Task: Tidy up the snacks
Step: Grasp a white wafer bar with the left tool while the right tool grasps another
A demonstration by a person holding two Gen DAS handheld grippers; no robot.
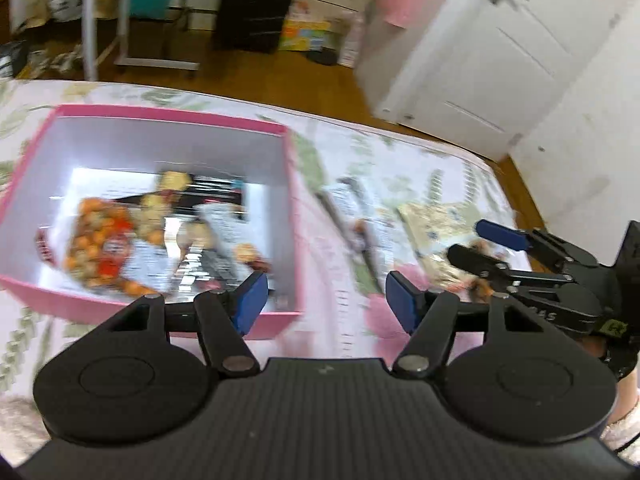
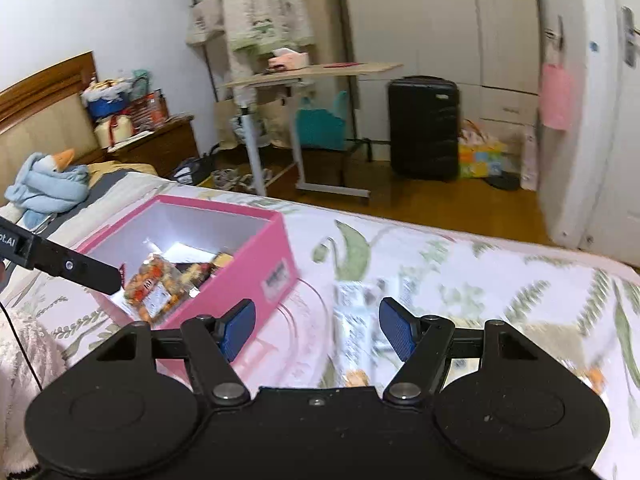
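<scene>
So the pink box [image 2: 256,258] sits on the left side of the bed [image 2: 500,264], lid off, and it's already got a decent pile in it: an orange snack bag [image 1: 100,248] plus a few darker packs [image 1: 218,200] jumbled beside it, all pretty blurry. That part looks done. Moving right, there's still stuff lying loose on the flowery cover outside the box: a long white packet [image 2: 354,332] just right of the box, and further right a flat pale packet [image 1: 436,220], with something orange-ish near it that's too smeared to call. So probably a bit past halfway, with at least two or three things left to drop in, going by what shows. Now the hands. The left gripper [image 1: 324,300] hangs over the near right corner of the box, tilted down, its blue pads clearly apart and nothing between them. The right gripper [image 2: 316,328] is over on the right, angled down toward the white packet, jaws spread too and empty, not touching the packet yet as far as can be told. In the left view its fingers [image 1: 500,234] reach in over the pale packet. Next grab is probably one of those loose packets.
</scene>
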